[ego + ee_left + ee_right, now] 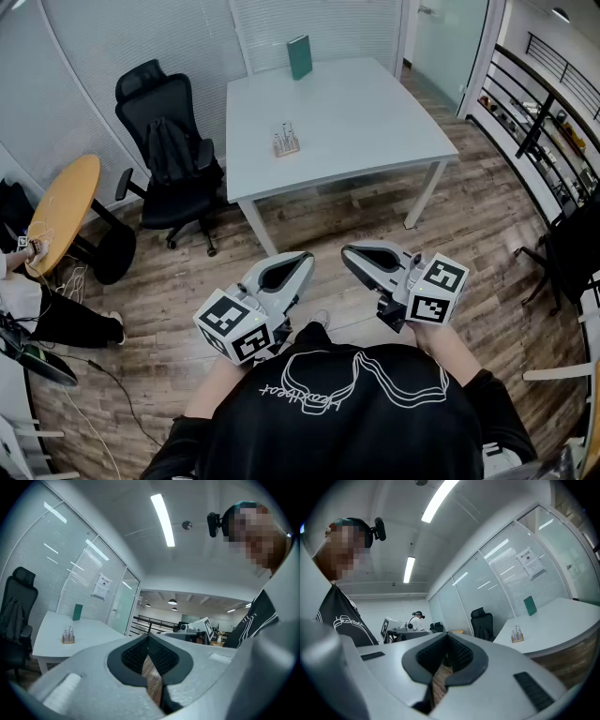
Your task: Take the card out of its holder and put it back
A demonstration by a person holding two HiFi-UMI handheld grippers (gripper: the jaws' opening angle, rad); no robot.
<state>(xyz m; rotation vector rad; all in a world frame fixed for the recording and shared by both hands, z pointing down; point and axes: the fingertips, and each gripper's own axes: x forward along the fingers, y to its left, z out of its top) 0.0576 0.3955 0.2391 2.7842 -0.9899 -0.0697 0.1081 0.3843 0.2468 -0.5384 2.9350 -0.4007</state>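
Showing left gripper and right gripper side by side, fingers closed on nothing; card holder on worktop, well apart

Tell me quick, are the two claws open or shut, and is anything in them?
Left claw: shut, holding nothing.
Right claw: shut, holding nothing.

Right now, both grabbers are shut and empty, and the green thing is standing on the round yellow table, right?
Not quite. The green thing stands on the white table, not on the round yellow table, as the head view shows. The left gripper and right gripper are indeed shut and empty.
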